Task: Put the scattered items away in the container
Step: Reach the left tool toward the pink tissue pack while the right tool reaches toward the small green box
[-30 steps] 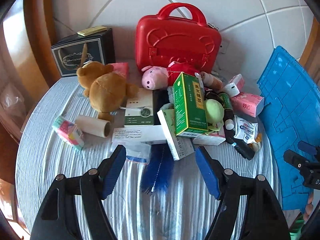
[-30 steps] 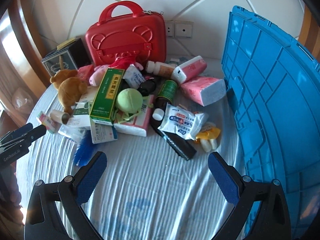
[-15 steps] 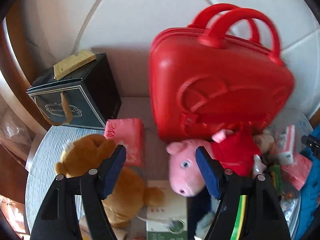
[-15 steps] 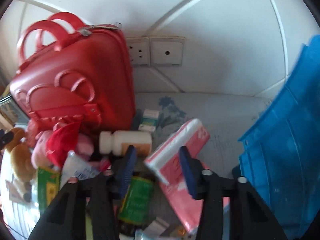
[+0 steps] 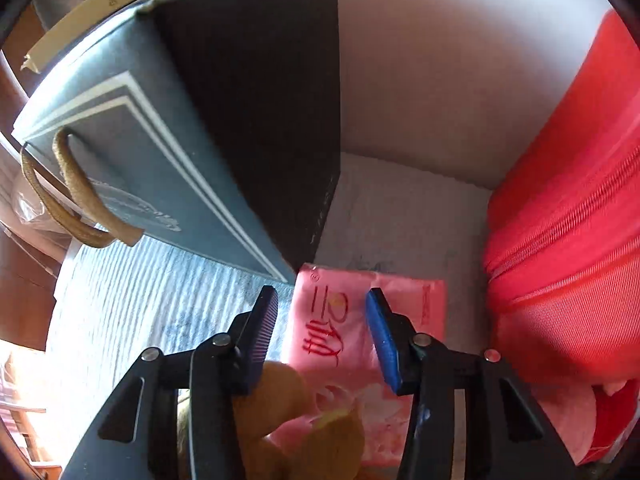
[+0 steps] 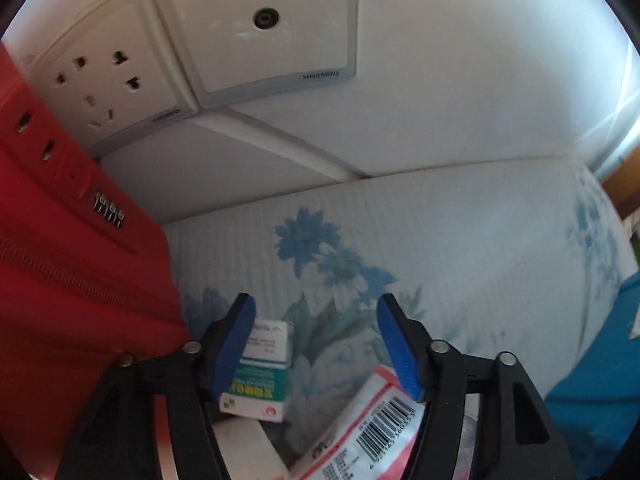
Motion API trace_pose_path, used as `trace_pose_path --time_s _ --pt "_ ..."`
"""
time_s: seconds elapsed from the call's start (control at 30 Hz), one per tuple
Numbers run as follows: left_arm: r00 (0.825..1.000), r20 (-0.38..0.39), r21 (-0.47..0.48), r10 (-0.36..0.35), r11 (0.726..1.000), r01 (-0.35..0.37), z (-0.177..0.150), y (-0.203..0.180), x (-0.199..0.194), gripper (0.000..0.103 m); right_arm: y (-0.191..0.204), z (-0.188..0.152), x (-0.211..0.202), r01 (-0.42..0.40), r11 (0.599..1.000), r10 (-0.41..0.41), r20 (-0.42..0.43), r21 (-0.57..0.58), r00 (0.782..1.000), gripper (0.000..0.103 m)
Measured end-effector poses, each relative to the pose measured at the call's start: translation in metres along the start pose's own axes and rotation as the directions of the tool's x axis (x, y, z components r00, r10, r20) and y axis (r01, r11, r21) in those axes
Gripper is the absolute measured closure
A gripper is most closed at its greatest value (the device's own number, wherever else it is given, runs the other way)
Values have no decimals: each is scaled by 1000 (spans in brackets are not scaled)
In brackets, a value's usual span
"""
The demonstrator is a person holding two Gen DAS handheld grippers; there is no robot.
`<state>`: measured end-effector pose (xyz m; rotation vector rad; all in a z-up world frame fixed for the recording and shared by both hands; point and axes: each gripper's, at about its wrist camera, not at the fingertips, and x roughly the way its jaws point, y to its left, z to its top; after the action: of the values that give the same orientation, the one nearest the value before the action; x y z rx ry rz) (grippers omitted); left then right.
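My left gripper (image 5: 320, 300) hangs low over a pink tissue pack (image 5: 340, 332) that lies flat by the dark gift box (image 5: 160, 160). Its jaws are closing with the pack's left part between them; the pads do not visibly press it. A brown teddy bear (image 5: 280, 420) lies under the fingers. My right gripper (image 6: 316, 308) has its jaws opening over the flowered cloth (image 6: 460, 260). A small white and green medicine box (image 6: 260, 368) sits by its left finger and a pink and white pack with a barcode (image 6: 372, 420) by its right finger, neither gripped. The blue container (image 6: 592, 380) shows at the right edge.
The red hard case (image 5: 568, 240) stands upright against the wall, also seen as the red case (image 6: 60, 300) on the left of the right wrist view. Wall sockets (image 6: 180, 52) are close ahead. A white bottle (image 6: 248, 448) lies below the medicine box.
Both grippers have swept forward and down from the table's front to the back of the pile. The left jaws have narrowed. The right jaws narrowed, then widened again.
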<state>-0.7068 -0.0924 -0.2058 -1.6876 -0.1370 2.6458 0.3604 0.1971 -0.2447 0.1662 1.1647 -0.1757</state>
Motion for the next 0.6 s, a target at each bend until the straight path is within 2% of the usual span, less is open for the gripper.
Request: trace_pose_path --time_s 0.1,0.17,0.3,0.43,0.6 --pt "998 5 -32 -57 998 57 7 -3 5 58 -1 1 3 -12 1000 12 -11 -2 1000 45" --pt "1000 -8 14 -25 1000 25 9 -14 10 57 -1 -2 1 4 1000 -4 19 6 1000 45" --pt "998 -40 120 54 992 -49 1 -37 10 56 -2 -1 7 -13 1000 12 -32 -26 999 46" --pt "997 -76 119 19 993 -10 -24 -35 -3 56 -3 -17 -2 -4 995 -1 -49 -98 999 46" --pt "994 -108 167 -6 986 24 -77 -28 -30 55 7 -67 -21 -104 973 86 -95 -205 992 45"
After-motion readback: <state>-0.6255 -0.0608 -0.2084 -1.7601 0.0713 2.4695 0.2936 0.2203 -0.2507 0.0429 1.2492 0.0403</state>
